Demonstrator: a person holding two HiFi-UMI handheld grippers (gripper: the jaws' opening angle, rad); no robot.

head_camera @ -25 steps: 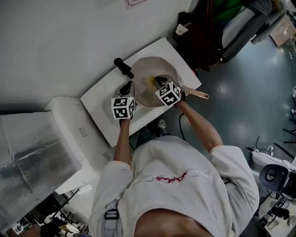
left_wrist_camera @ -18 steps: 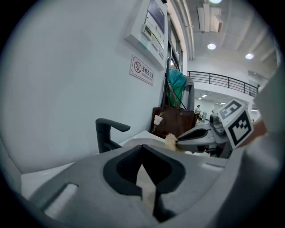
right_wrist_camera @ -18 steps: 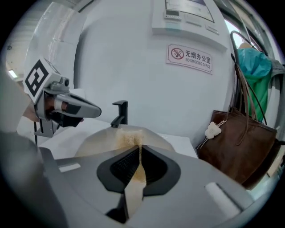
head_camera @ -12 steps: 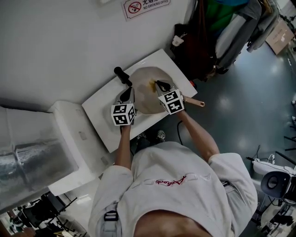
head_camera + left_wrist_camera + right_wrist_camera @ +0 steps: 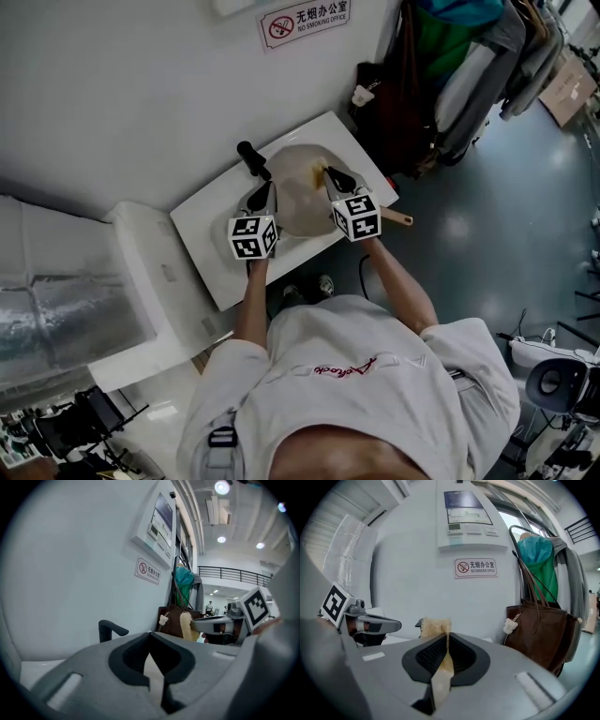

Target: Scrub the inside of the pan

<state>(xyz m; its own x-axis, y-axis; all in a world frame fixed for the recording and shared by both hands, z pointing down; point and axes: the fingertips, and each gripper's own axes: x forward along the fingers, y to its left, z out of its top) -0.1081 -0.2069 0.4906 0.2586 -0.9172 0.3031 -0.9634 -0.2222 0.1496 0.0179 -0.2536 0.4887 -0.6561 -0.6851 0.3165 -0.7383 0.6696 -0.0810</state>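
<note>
1. Both pairs of jaws are closed. The left gripper (image 5: pixel 153 667) pinches a thin pale strip that looks like the rim of the pan (image 5: pixel 298 202). The right gripper (image 5: pixel 443 663) clamps a tan sponge (image 5: pixel 433 626), whose frayed top pokes up above the fingertips.
2. From the head view, the pan lies in the white sink (image 5: pixel 211 220), with the left gripper (image 5: pixel 262 195) at its left rim and the right gripper (image 5: pixel 336 176) over its right side.
3. The sponge (image 5: pixel 312 171) sits at the pan's far inner wall, near the rim.
4. The pan handle (image 5: pixel 397 217) sticks out past the sink's right front edge, just beside the right gripper's marker cube.
5. A black faucet (image 5: pixel 251 157) stands at the sink's back edge, close to the left gripper's tips and the pan's far-left rim.
6. The wall (image 5: pixel 141 94) runs right behind the sink, carrying a no-smoking sign (image 5: pixel 476 567).
7. A brown bag (image 5: pixel 539 625) hangs to the right, near the sink's far corner.
8. Open floor (image 5: pixel 487 216) lies to the right of the sink, beyond the handle.
</note>
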